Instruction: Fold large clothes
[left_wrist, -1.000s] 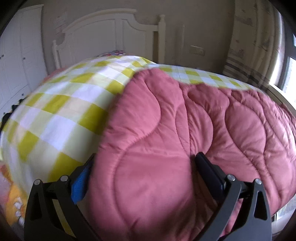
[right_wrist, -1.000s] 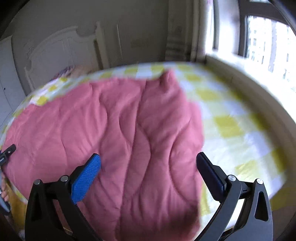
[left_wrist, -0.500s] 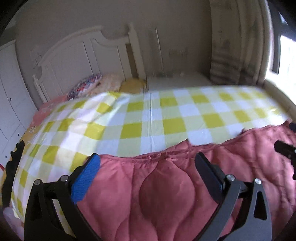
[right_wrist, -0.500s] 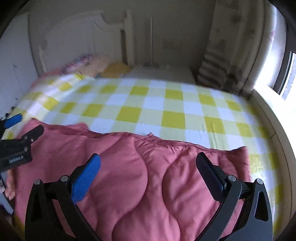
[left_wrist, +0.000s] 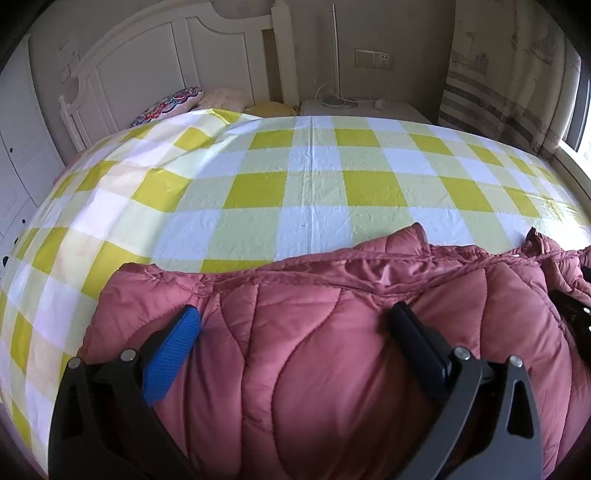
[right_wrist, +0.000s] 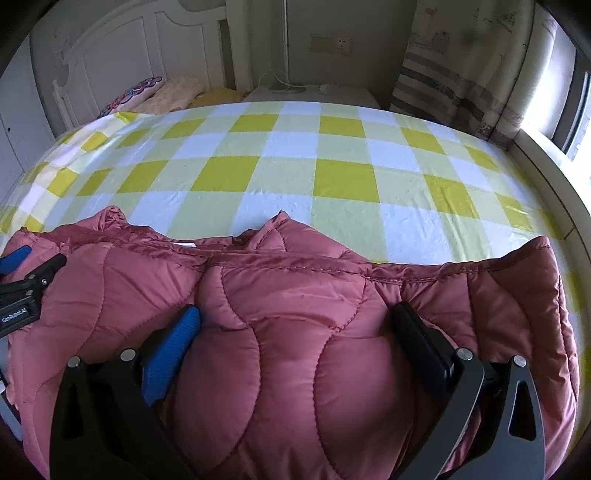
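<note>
Pink quilted coat (left_wrist: 332, 369) cut off below.

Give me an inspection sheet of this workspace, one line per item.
Surface: bed with yellow checked sheet, lying flat.
Job's things: pink quilted coat along the near edge.
Clutter: pillows at the headboard.
Grippers: left tool and right tool open, fingers straddling coat padding.
Cables: white cord by the lamp base on the nightstand.
Surroundings: white headboard, wall socket, striped curtain, window at right.
</note>
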